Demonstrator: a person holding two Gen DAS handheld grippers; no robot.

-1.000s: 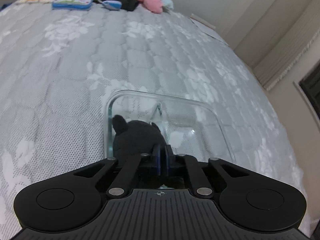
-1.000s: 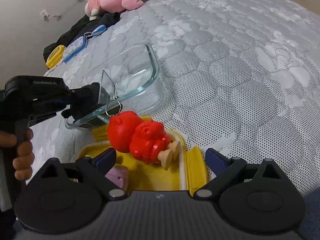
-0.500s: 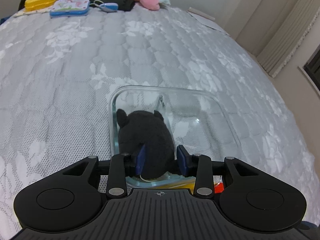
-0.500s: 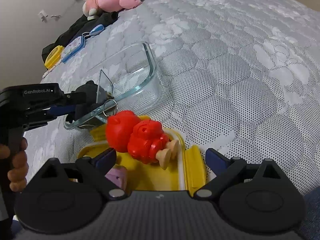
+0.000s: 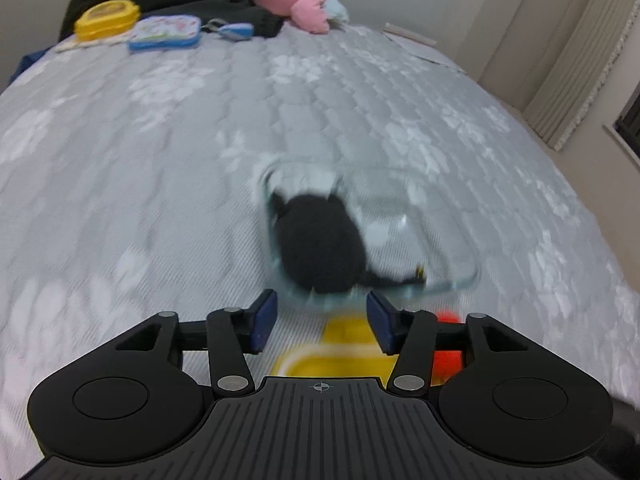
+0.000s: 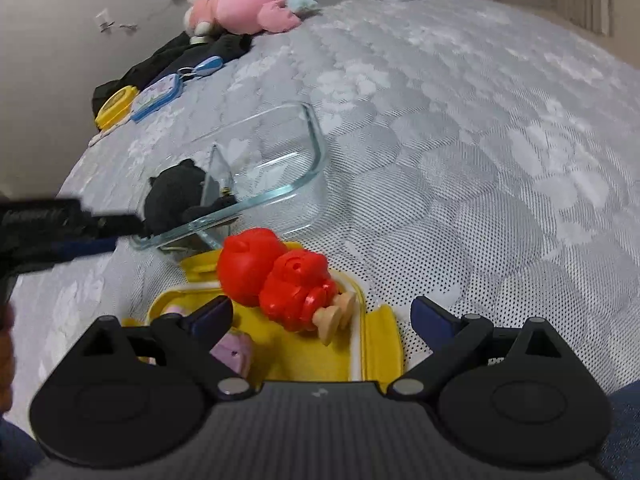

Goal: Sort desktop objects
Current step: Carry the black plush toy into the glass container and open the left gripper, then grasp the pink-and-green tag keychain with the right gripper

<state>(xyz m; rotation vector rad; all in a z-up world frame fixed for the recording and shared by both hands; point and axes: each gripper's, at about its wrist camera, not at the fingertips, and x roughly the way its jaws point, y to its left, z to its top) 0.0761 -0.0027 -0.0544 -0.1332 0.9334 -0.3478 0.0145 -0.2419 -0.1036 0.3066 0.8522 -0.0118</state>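
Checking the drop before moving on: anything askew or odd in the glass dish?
Nothing spilled. The black plush lies in the left compartment of the glass dish, beside the divider; its cord drapes toward the near rim.

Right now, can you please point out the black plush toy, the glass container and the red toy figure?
black plush toy (image 5: 320, 240), left wrist view, middle of its body
glass container (image 6: 316, 136), right wrist view, far corner rim
red toy figure (image 6: 296, 284), right wrist view, its torso
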